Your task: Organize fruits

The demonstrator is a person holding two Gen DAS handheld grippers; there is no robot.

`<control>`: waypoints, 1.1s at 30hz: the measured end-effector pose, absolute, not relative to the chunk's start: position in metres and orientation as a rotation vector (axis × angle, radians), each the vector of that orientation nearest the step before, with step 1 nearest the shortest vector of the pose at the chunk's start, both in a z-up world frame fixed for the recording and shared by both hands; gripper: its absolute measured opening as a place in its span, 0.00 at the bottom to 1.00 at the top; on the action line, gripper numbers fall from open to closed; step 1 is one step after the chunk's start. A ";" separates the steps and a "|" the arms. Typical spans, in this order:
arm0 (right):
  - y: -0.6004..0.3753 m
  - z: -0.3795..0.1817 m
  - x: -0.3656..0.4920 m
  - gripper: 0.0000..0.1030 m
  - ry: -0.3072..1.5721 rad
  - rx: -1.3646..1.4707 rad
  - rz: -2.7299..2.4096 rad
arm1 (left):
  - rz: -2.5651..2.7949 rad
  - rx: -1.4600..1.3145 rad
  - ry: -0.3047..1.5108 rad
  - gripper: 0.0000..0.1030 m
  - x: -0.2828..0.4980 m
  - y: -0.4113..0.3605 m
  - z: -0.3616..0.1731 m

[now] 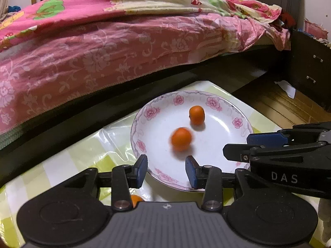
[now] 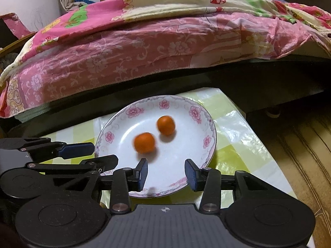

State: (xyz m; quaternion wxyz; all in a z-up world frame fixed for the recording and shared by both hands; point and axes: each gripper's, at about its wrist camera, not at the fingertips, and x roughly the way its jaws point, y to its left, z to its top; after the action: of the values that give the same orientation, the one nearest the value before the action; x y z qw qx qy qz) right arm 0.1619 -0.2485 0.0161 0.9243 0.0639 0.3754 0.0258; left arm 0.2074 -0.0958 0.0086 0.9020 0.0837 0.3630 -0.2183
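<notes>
A white plate with a pink flower rim [image 1: 240, 122] [image 2: 196, 113] sits on a green-checked tablecloth. Two small oranges lie in it: a sharp one at the far side [image 1: 197, 115] [image 2: 166, 125] and a motion-blurred one nearer me [image 1: 181, 139] [image 2: 144, 142]. A third orange [image 1: 136, 199] lies on the cloth under my left gripper's left finger. My left gripper [image 1: 166, 171] is open and empty over the plate's near rim. My right gripper [image 2: 166, 172] is open and empty over the near rim too. Each gripper shows in the other's view: the right one [image 1: 244, 147], the left one [image 2: 103, 154].
The small table [image 1: 62, 165] [image 2: 238, 144] stands against a bed with a pink floral quilt [image 1: 103, 51] [image 2: 144, 47]. A dark nightstand [image 1: 310, 68] stands at the right. Wooden floor [image 2: 300, 155] lies to the table's right.
</notes>
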 end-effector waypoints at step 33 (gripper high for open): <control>-0.205 0.025 0.116 0.43 0.784 0.065 0.205 | -0.341 0.122 0.774 0.53 0.139 0.008 0.026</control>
State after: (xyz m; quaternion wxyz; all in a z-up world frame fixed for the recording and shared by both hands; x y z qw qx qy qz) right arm 0.1163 -0.2054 0.0248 0.9186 0.0318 0.3812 0.0997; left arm 0.1389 0.0084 0.0260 0.9101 0.0590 0.3754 -0.1654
